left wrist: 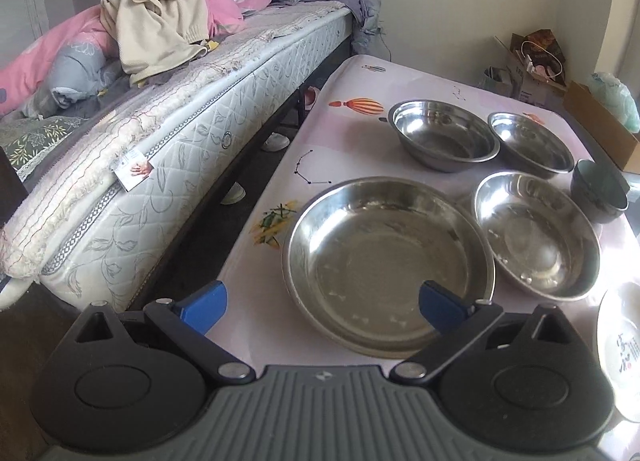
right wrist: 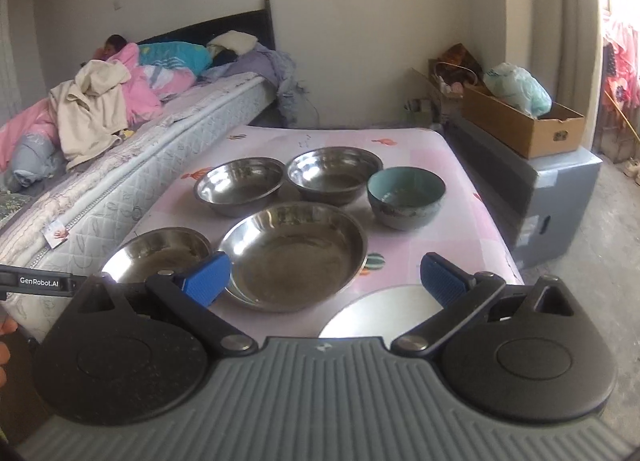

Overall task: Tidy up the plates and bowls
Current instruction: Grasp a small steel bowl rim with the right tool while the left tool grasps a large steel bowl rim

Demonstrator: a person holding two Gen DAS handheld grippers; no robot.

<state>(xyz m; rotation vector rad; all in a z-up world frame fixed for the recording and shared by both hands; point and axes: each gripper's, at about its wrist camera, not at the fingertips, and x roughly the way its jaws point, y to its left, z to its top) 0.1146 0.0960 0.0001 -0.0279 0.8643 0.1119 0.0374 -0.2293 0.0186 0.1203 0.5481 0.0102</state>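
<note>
Two hand-held grippers hover low over a table laid with a pink printed cloth (right wrist: pixel 460 221), both with blue-padded fingers spread wide and gripping nothing. In the left wrist view, the left gripper (left wrist: pixel 322 305) sits at the bottom of the frame, its right finger (left wrist: pixel 440 303) over the near rim of the large steel plate (left wrist: pixel 386 265), its left finger above the table's left edge. In the right wrist view, the right gripper (right wrist: pixel 324 279) hangs at lower centre, fingers framing the near rim of a medium steel dish (right wrist: pixel 294 255); a white ceramic plate (right wrist: pixel 380 311) lies just beneath it, partly hidden by the gripper body. A fingertip shows at the lower left edge of that frame.

Toward the middle of the table, two deeper steel bowls (right wrist: pixel 240 185) (right wrist: pixel 334 173) stand side by side, with a teal ceramic bowl (right wrist: pixel 406 195) to their right. All the metal pieces are round, shiny and empty, faintly streaked.

The table stands beside a bed with a quilted white mattress (left wrist: pixel 168 165), at the left of both frames, heaped with pink bedding and a cream garment (left wrist: pixel 160 21); a person lies at the far end. A cardboard box (right wrist: pixel 524 125) rests on a grey cabinet at right, against plain pale walls.
</note>
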